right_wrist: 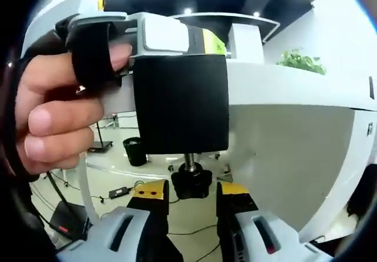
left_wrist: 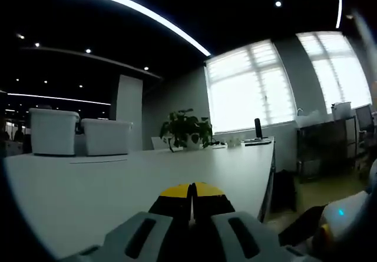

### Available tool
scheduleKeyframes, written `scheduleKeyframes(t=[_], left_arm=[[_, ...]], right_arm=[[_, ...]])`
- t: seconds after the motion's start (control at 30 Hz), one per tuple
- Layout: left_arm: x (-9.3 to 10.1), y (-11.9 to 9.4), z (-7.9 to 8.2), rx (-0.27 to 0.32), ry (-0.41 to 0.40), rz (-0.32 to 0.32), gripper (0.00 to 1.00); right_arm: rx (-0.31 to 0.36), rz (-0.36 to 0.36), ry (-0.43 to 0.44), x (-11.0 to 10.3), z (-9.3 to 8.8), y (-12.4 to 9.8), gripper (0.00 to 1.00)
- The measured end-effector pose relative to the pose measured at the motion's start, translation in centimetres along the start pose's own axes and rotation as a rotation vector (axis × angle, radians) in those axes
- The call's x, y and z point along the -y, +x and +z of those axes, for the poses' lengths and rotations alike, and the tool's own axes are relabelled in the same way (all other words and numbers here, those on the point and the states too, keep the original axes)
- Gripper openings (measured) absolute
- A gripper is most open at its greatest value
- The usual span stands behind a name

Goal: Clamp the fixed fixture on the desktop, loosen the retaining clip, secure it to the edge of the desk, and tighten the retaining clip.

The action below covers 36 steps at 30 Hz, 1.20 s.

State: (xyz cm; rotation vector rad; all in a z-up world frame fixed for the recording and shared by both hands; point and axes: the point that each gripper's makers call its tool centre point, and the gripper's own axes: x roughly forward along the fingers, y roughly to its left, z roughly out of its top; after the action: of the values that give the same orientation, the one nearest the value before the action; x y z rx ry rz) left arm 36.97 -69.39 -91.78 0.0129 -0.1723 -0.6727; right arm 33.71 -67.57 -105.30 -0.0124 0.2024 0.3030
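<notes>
the right tool [right_wrist: 189,198] stands apart, straddling the black screw knob [right_wrist: 191,182] under the rigid clamp fixture [right_wrist: 179,103] seated on the worktop [right_wrist: 306,91] edge ahead; grip the stiff knob's rim; the left tool [left_wrist: 191,197] is together.

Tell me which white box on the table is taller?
The left white box is taller. Its top rises above that of the lower, wider white box standing right beside it on the table.
</notes>
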Motion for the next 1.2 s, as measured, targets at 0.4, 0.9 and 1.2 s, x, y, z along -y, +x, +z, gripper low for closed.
scheduleKeyframes(t=[0.4,0.9,1.2], left_arm=[[0.0,0.0,-0.2,-0.008,-0.005,0.0,0.01],[0.1,0.2,-0.6,-0.03,-0.026,-0.006,0.01],[-0.1,0.4,-0.7,-0.032,-0.025,0.005,0.01]], right_arm=[[0.026,0.06,0.002,-0.3,0.1,0.4,0.22],[0.033,0.561,-0.1,-1.5,0.1,0.7,0.21],[0.069,0.803,-0.12,-1.8,0.0,1.0,0.22]])
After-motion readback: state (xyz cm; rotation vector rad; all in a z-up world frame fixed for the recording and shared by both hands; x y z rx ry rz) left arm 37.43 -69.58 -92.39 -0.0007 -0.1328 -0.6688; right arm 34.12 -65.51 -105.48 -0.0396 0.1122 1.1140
